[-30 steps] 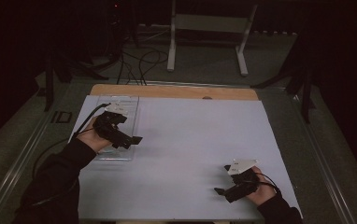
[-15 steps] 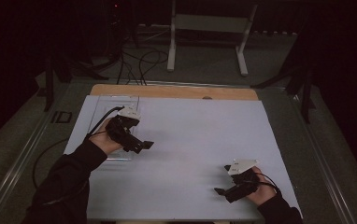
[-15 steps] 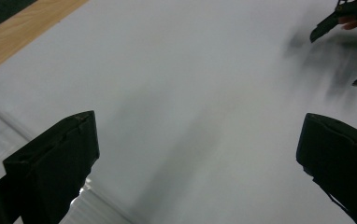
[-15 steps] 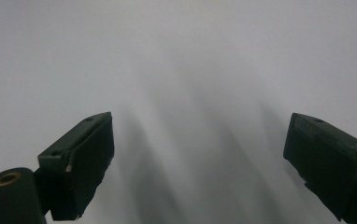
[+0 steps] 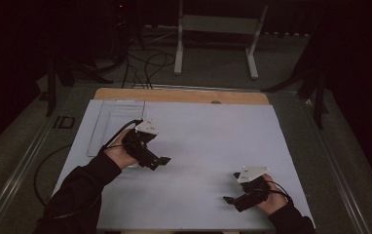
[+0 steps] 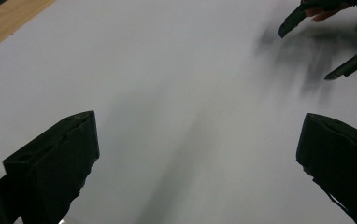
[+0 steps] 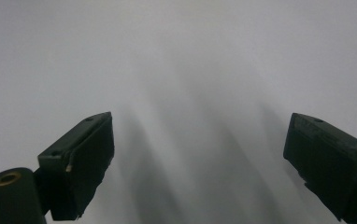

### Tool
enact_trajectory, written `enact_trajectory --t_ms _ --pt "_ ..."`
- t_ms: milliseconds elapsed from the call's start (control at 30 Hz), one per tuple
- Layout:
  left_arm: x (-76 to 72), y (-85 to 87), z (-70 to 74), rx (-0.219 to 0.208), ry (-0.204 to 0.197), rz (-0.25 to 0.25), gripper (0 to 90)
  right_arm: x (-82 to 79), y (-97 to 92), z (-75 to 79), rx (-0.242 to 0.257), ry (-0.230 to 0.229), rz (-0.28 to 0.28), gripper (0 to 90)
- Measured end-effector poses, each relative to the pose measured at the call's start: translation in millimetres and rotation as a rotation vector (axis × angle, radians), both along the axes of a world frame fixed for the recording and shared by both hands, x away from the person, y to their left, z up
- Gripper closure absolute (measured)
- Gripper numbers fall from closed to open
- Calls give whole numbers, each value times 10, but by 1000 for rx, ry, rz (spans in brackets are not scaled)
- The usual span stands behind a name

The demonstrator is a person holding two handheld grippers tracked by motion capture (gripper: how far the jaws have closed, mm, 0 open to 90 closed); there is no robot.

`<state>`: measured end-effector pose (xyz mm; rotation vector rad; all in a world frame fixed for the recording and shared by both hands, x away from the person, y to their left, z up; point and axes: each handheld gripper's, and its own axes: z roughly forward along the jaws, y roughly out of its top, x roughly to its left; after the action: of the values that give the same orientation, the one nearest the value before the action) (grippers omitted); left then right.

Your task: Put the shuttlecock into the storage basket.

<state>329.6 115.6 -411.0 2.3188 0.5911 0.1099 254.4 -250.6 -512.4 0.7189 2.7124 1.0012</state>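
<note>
Left gripper (image 5: 160,161), jaws spread wide and holding nothing, hovers over the white sheet (image 5: 198,141) just right of a clear tray (image 5: 111,122) at the table's left; right gripper (image 5: 232,197), equally wide and empty, sits near the front edge.

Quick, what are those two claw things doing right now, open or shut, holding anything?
Left gripper: open, jaws wide apart, holding nothing.
Right gripper: open, jaws wide apart, holding nothing.
</note>
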Motion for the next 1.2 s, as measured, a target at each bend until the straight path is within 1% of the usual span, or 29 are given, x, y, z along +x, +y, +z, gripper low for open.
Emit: enact_trajectory --t_ms 167,333,467,600,767,833,900,967,1100,1167,1200 --pt "-51 -76 -69 -1 7 -23 1 0 -2 5 1 -2 1 87" --pt "-104 -135 -146 6 8 -65 1 -2 -2 5 1 -3 0 87" --pt "-144 -156 -198 -7 15 -80 1 -3 -4 8 2 -4 0 87" --pt "-180 -166 -245 -5 21 -87 1 -4 -2 6 2 -4 3 87" --pt "-229 -141 -286 -20 28 -93 1 -6 -4 7 0 -5 1 87" --pt "-260 -136 -306 -26 25 -93 1 -7 -4 10 4 -5 2 87" --pt "-272 -133 -318 -23 28 -96 1 -7 -3 11 3 -4 2 87" --pt "-312 -121 -359 -13 33 -105 1 -9 -3 13 4 -3 2 87" --pt "-375 -91 -406 -1 27 -106 1 -11 -6 17 5 -4 1 87" --pt "-391 -82 -419 -2 27 -103 1 -12 -7 18 4 -4 0 87" --pt "-417 -58 -443 -11 33 -99 1 -11 -9 16 4 -4 1 87"
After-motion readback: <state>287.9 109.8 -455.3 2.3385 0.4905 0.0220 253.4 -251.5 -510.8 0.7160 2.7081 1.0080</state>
